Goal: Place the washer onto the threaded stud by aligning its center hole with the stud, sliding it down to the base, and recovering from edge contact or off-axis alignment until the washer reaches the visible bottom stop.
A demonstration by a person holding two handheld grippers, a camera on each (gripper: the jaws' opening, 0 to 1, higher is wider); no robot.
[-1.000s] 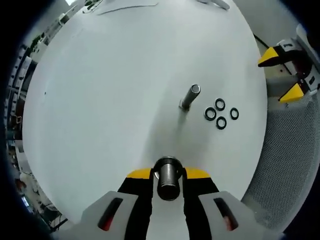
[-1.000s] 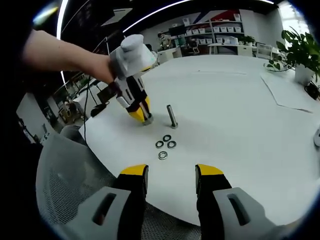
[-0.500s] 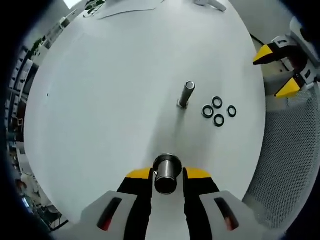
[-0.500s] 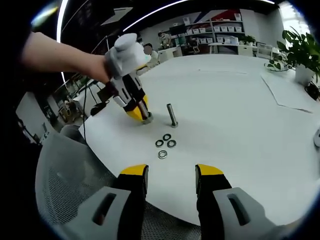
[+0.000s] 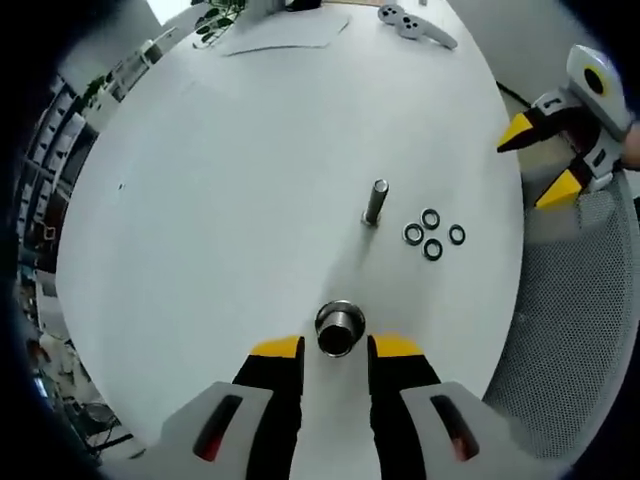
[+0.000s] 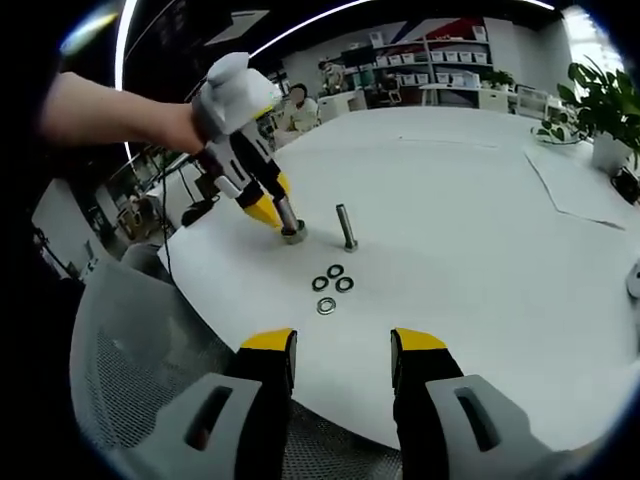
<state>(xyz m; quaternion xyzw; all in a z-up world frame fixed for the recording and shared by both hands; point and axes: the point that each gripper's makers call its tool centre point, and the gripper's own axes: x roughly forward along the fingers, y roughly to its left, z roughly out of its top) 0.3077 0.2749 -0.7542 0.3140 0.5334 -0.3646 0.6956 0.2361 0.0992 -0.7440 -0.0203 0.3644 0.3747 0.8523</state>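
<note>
A short threaded stud (image 5: pixel 337 326) with a wide base stands on the white round table (image 5: pixel 220 200), just past the tips of my left gripper (image 5: pixel 337 350). Its jaws are apart, with a gap on both sides of the stud. In the right gripper view the left gripper (image 6: pixel 268 212) tilts up and left from that stud (image 6: pixel 292 232). A taller thin stud (image 5: pixel 375 203) (image 6: pixel 346 228) stands further in. Several black washers (image 5: pixel 432 233) (image 6: pixel 332 285) lie flat beside it. My right gripper (image 6: pixel 343 345) (image 5: pixel 537 160) hovers open and empty near the table edge.
A grey mesh chair (image 5: pixel 570 330) (image 6: pixel 130 340) sits under the right gripper at the table's rim. A paper sheet (image 5: pixel 285 35) (image 6: pixel 585 185) and a grey controller-shaped object (image 5: pixel 415 22) lie at the far side. A potted plant (image 6: pixel 595 100) stands there too.
My left gripper has drawn back and up along the near stud, which stays standing on the table. The right gripper has held still.
</note>
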